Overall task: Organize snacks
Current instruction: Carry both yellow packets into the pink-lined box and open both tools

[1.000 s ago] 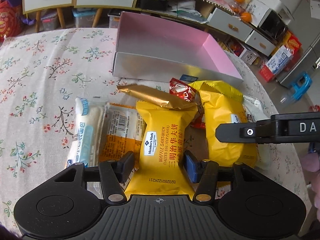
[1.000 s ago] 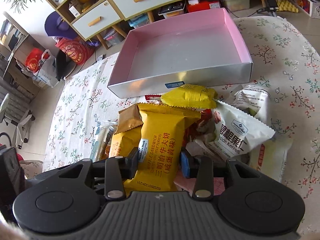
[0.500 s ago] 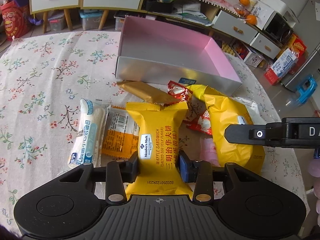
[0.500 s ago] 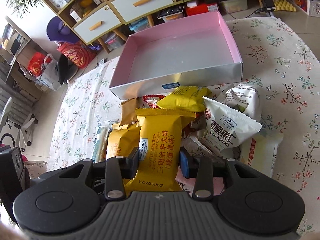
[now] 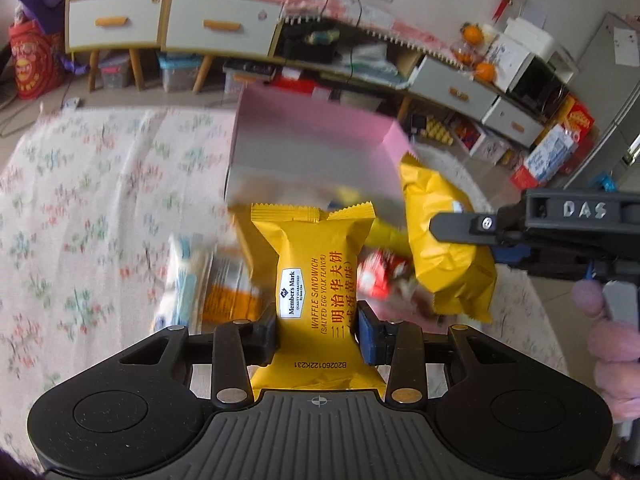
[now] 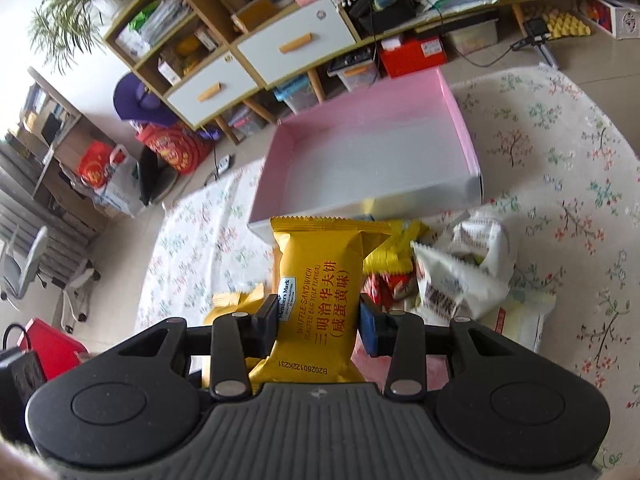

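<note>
My left gripper [image 5: 316,332] is shut on a yellow waffle sandwich packet [image 5: 316,264], pads pressing its lower half, and holds it upright above the snack pile. My right gripper [image 6: 318,328] is shut on a second yellow waffle sandwich packet [image 6: 320,268], also lifted clear. In the left wrist view the right gripper [image 5: 452,236] comes in from the right with its yellow packet [image 5: 444,256] hanging from it. An open pink box [image 6: 400,200] with a silver outer wall stands just beyond the pile, with nothing in it; the box [image 5: 312,140] is blurred in the left wrist view.
Loose snacks lie on the floral tablecloth [image 5: 80,200]: a white nut bag [image 6: 452,284], a red packet [image 5: 380,276], a blue and white bar [image 5: 184,276], an orange packet [image 5: 228,296]. A person's hand [image 5: 612,344] holds the right gripper. Cabinets stand behind the table.
The left jaws closed onto their yellow packet. Both grippers rose, lifting the two yellow packets off the pile toward the pink box.
</note>
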{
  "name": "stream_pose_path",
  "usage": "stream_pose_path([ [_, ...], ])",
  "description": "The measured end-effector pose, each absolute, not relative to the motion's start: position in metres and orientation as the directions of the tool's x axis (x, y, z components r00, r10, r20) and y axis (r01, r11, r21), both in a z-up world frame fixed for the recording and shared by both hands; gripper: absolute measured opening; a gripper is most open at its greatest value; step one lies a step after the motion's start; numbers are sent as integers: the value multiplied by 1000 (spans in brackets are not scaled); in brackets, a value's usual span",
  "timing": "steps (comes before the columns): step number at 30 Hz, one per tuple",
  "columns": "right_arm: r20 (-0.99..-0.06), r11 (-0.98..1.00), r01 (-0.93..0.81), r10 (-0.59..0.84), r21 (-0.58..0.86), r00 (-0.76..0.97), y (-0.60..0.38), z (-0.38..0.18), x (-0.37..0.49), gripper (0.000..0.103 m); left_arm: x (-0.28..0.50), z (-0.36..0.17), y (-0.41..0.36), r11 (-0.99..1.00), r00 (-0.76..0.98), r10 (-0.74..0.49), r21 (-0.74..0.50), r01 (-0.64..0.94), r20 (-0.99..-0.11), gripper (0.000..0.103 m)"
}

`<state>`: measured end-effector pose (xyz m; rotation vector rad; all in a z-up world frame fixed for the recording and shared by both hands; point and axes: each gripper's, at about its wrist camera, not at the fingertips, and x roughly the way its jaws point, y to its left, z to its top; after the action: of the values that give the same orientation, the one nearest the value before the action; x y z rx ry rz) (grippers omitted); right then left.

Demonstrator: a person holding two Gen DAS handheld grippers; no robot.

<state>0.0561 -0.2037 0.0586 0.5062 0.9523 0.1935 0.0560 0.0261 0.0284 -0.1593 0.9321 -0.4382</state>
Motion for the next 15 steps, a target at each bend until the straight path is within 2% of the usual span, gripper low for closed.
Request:
stream_pose_path([
  [9, -690, 859, 77, 349, 505, 635, -215, 66, 77, 37, 102, 54, 5, 915, 583, -397, -260, 308, -709, 36],
  [15, -676, 850, 101, 333, 517, 657, -229, 60, 103, 37, 149, 47, -12, 931, 606, -357, -221, 289, -711, 36],
])
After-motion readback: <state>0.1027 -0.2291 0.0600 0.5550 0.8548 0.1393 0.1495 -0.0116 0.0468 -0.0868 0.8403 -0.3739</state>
